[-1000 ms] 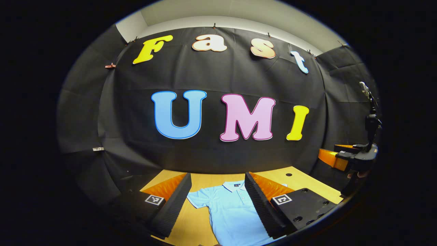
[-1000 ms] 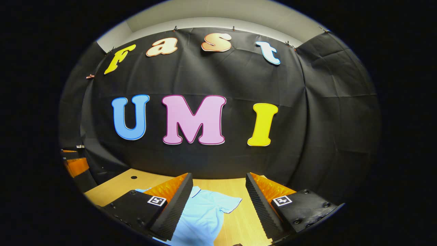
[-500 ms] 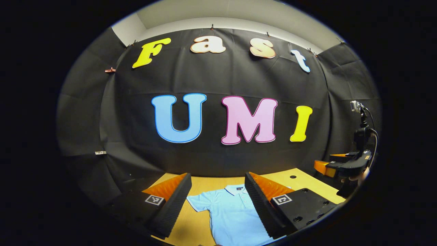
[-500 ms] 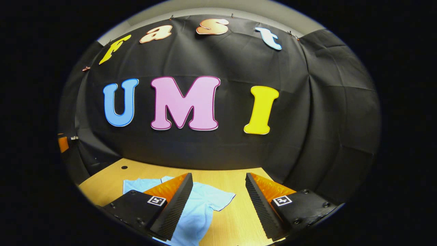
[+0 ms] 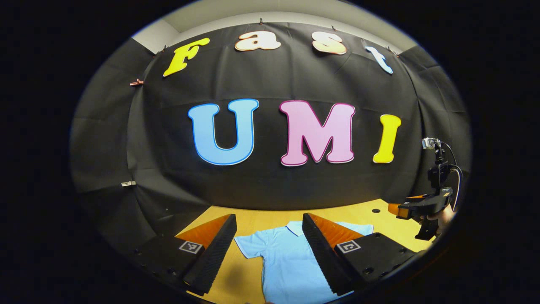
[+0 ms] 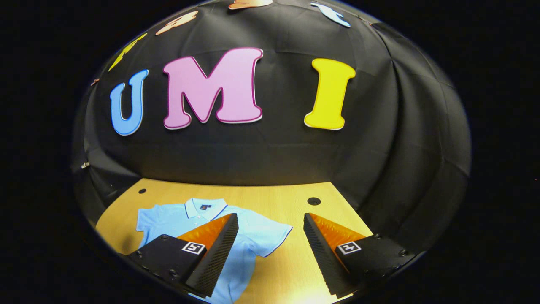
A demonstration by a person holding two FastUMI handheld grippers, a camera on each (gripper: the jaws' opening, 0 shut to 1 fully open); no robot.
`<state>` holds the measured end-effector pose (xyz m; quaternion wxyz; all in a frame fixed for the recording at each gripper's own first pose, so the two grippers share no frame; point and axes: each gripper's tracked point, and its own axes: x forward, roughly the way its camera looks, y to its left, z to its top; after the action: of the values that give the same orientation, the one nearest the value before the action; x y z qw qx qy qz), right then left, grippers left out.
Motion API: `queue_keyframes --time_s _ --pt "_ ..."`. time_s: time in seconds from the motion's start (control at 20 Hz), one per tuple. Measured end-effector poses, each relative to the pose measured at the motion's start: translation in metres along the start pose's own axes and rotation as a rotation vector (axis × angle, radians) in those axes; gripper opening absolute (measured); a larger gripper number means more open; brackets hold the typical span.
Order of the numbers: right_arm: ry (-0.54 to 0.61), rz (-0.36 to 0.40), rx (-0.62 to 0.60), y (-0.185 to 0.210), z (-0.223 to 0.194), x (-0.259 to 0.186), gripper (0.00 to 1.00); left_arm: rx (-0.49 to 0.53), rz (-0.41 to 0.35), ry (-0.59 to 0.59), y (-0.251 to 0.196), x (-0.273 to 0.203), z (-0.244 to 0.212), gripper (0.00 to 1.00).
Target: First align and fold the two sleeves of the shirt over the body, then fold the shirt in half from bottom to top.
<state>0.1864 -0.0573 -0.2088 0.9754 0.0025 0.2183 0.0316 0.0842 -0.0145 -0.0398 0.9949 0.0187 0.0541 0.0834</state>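
Right tool (image 6: 270,249) lower now — shirt (image 6: 253,230) flat, unfolded.

- A light blue polo shirt (image 6: 177,219) lies flat on the wooden table (image 6: 270,198), in the lower left of the frame.
- Its collar points to the black cloth wall (image 6: 274,156).
- The right gripper (image 6: 270,249) is wide open at the bottom, above the table.
- Its left finger (image 6: 215,253) covers part of the shirt.
- A round hole (image 6: 313,201) sits in the table.

Shirt (image 6: 249,236): soft matt cloth, smooth weave; table (image 6: 270,198): pale wood-grain top, slight sheen; booth wall (image 6: 274,156): matt creased cloth; gripper pads (image 6: 215,257): ribbed, matt
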Motion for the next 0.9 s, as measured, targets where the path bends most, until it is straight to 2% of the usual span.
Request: queue_keyframes --time_s 0.2,0.5,0.6,0.75,0.9 --pt "0.084 -0.015 0.027 -0.016 -0.030 0.054 0.97 -0.035 0.039 0.055 -0.001 0.020 -0.014 0.99" --pt "0.181 -0.027 0.005 -0.025 -0.074 0.119 0.97 0.011 0.064 0.109 -0.010 0.044 -0.031 0.99" --pt "0.244 -0.016 -0.016 -0.022 -0.102 0.143 0.97 -0.026 0.073 0.133 -0.010 0.056 -0.037 1.00" --pt "0.262 -0.025 -0.055 -0.025 -0.121 0.165 0.97 -0.034 0.070 0.145 -0.013 0.067 -0.043 1.00" --pt "0.301 -0.040 -0.019 -0.032 -0.138 0.184 0.97 -0.018 0.083 0.156 -0.006 0.072 -0.047 1.00"
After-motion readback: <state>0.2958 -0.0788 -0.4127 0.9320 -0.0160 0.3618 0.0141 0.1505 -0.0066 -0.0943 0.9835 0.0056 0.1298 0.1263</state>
